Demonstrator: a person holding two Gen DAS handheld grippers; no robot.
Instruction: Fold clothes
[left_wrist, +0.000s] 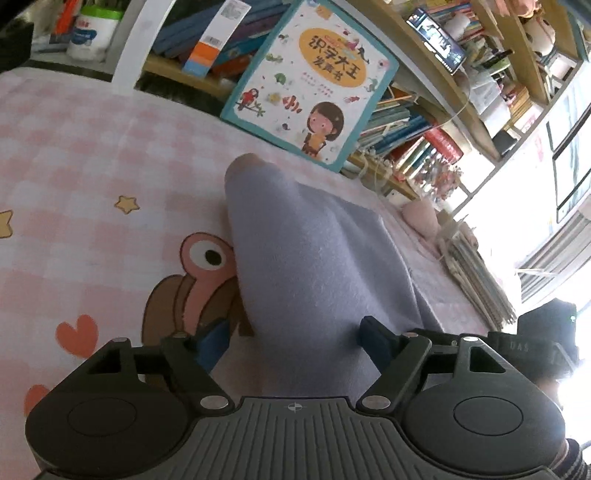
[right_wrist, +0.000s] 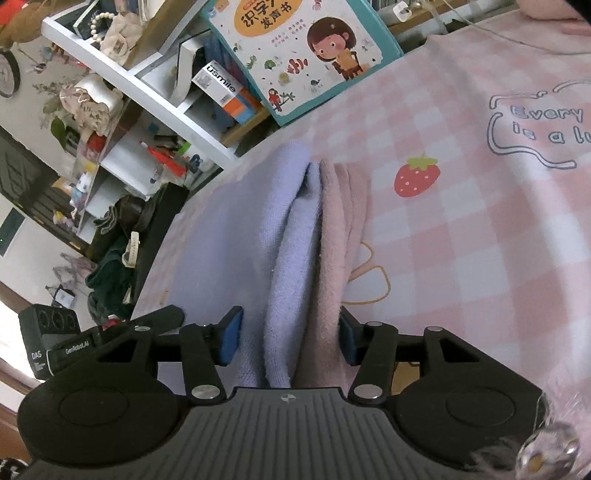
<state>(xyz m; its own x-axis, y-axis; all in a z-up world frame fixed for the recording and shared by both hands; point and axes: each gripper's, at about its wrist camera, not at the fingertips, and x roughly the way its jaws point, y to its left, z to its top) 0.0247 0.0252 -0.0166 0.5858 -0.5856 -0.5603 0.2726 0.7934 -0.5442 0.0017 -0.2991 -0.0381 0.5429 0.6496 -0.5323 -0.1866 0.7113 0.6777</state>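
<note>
A lavender garment (left_wrist: 295, 258) with a pink inner side lies on the pink checked bedsheet (left_wrist: 74, 147). In the left wrist view it rises in a draped ridge running between the fingers of my left gripper (left_wrist: 293, 341), whose blue pads stand wide apart on either side of it. In the right wrist view the garment (right_wrist: 291, 258) shows lavender folds on the left and pink folds on the right, bunched between the blue pads of my right gripper (right_wrist: 290, 338), which sit against the bundle.
A children's picture book (left_wrist: 314, 81) leans against crowded bookshelves (left_wrist: 424, 122) at the bed's far edge. A stack of papers (left_wrist: 476, 280) lies at the right. A white shelf unit (right_wrist: 147, 96) and a dark pile of clothes (right_wrist: 110, 273) stand beyond the bed's left edge.
</note>
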